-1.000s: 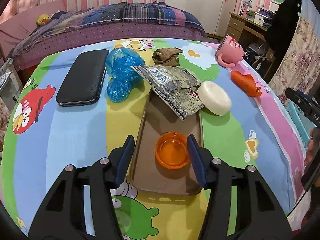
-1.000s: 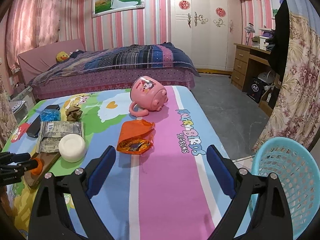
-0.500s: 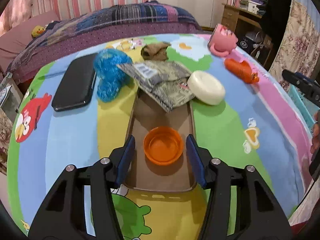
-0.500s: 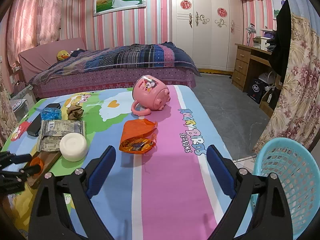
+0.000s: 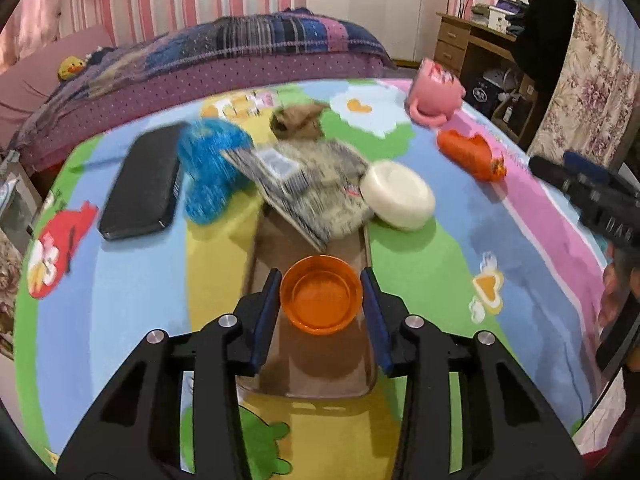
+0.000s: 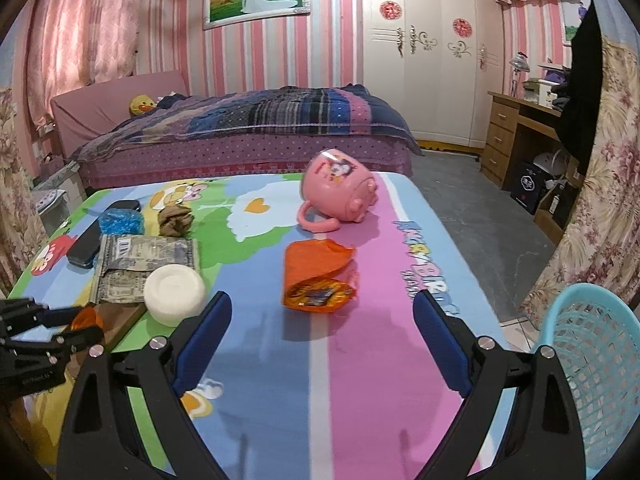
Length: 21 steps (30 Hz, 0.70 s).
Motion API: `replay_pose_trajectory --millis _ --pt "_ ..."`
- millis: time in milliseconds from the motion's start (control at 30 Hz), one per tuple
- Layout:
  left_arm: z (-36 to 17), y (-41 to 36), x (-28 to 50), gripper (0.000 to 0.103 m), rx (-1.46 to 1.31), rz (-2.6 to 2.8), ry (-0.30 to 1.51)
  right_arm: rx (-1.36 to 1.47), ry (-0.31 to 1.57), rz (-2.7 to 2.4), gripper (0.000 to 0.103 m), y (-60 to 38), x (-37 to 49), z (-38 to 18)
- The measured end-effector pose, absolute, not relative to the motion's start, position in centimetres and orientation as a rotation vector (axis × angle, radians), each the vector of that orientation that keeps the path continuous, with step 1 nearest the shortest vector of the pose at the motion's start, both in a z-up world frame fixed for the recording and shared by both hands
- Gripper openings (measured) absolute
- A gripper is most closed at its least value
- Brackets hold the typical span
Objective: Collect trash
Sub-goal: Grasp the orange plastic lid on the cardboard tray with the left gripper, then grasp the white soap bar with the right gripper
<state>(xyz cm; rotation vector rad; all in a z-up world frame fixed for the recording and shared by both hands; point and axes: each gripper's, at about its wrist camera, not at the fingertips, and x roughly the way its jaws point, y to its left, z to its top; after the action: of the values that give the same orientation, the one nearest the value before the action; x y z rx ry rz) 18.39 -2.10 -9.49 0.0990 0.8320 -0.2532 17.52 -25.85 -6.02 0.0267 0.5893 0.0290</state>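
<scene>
Orange cap (image 5: 321, 295) sits between left gripper (image 5: 321, 300) fingers, open side up, over brown tray (image 5: 352, 380). Both blue pads (image 5: 264, 316) hard against cap's rim, one on each side; gripped, by the look of it. Round thing, so no long axis to line up with; grip crosses its width.

In right view, same cap (image 6: 86, 319) shows as an orange sliver at far left edge, pinched in left gripper (image 6: 76, 326). Whether lifted clear of tray or touching it: cannot tell.

Right gripper (image 6: 320, 344) spread wide, empty, low over tablecloth (image 6: 380, 360). Straight ahead of it, near: orange wrapper (image 6: 316, 280), flattened, long axis running away from gripper and a little leftward, torn open end toward gripper. Right hand clearly the nearer one for that piece.

Blue basket (image 6: 592, 360) at far right edge of right view, off table edge and lower. Not visible in left view. So cap must travel rightward across whole table, past white soap (image 5: 398, 196) and wrapper (image 5: 468, 152), to reach it. Left hand is the far hand for the drop; likely a long reach across, or a hand-over.

Other litter beyond tray: grey packet (image 5: 308, 184) overhanging tray's far end, blue bag (image 5: 212, 168) just left of it, brown wad (image 5: 298, 122) behind. Black case (image 5: 144, 188) and pink mug (image 5: 434, 94) probably not trash.
</scene>
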Motion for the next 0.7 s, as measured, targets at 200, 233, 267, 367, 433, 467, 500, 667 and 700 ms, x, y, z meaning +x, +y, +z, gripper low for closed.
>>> replay_pose_trajectory --millis 200,233,267,367,433,467,500,667,700 --pt "-5.2 0.1 18.8 0.039 0.097 -0.165 0.688 0.033 0.614 0.092 0.09 -22.6 19.2 -7.1" --pt "-4.6 0.9 18.9 0.039 0.069 -0.147 0.674 0.032 0.619 0.105 0.09 -21.8 19.6 -7.3" --pt "-4.2 1.5 19.0 0.039 0.054 -0.133 0.666 0.03 0.623 0.115 0.09 -21.3 19.8 -7.4" --pt "-3.4 3.4 19.4 0.039 0.055 -0.038 0.628 0.001 0.639 0.144 0.09 -19.1 20.8 -7.8" --pt "-3.1 5.1 19.7 0.039 0.038 0.019 0.618 -0.014 0.653 0.158 0.09 -18.0 21.2 -8.1" --pt "-3.0 5.9 19.9 0.039 0.017 0.035 0.62 -0.019 0.66 0.171 0.09 -17.5 21.5 -8.1" --pt "-3.0 6.4 20.0 0.039 0.005 0.051 0.62 -0.023 0.668 0.181 0.09 -17.0 21.8 -8.2" --pt "-2.6 8.9 20.9 0.039 -0.029 0.131 0.613 -0.048 0.736 0.205 0.089 -15.7 22.7 -9.0" --pt "-2.5 9.2 20.9 0.039 -0.037 0.133 0.611 -0.056 0.746 0.211 0.089 -15.5 22.9 -9.1"
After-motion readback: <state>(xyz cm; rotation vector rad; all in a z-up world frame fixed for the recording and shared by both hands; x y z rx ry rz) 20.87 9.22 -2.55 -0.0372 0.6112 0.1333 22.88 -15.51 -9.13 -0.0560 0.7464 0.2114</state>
